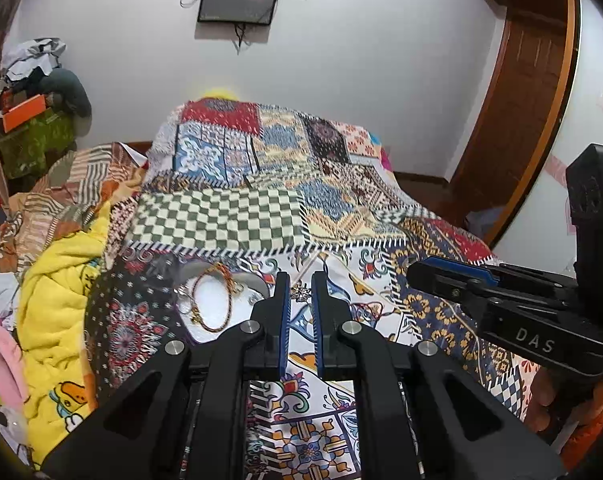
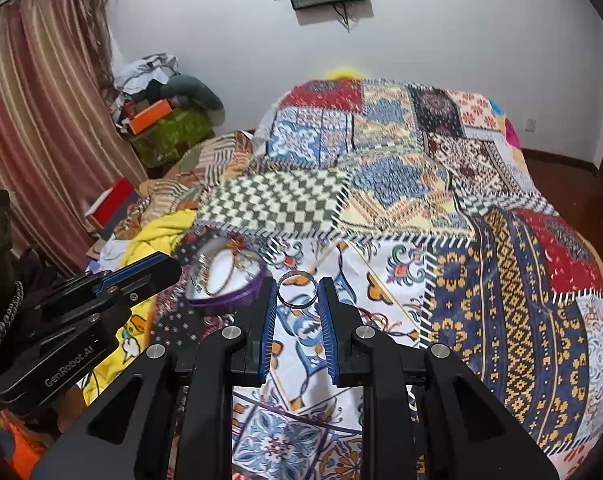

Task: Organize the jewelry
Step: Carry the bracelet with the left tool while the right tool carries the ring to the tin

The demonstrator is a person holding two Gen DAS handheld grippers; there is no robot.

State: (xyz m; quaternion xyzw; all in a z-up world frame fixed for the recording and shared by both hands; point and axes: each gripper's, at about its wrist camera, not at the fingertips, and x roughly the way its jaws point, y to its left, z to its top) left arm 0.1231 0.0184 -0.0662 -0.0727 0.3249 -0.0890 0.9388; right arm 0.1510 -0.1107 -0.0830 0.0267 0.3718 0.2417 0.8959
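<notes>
Between the fingers of the right gripper (image 2: 297, 292), a silver ring (image 2: 296, 290) is pinched at its two sides, its opening facing the camera, raised above the patchwork bedspread (image 2: 501, 280). The left gripper (image 1: 301, 292) has its fingers drawn close on a small star-shaped ornament (image 1: 301, 292), dark and sparkling, held at the fingertips; whether the pads actually press it cannot be told with certainty, but only a narrow gap remains. Just left of both grippers a shallow round tray (image 2: 241, 300) with a purple rim and white lining rests on the bedspread; it holds a braided red-and-gold cord bracelet (image 1: 217, 300) and some thin chains too small to identify. Each gripper appears at the edge of the other's view, held side by side. Beyond the tray lie a yellow blanket (image 1: 61, 300) and striped bedding. A white wall (image 1: 341, 60) with a dark mounted screen (image 1: 239, 0), a curtain (image 2: 33, 120) and a wooden door (image 1: 521, 100) bound the room.
</notes>
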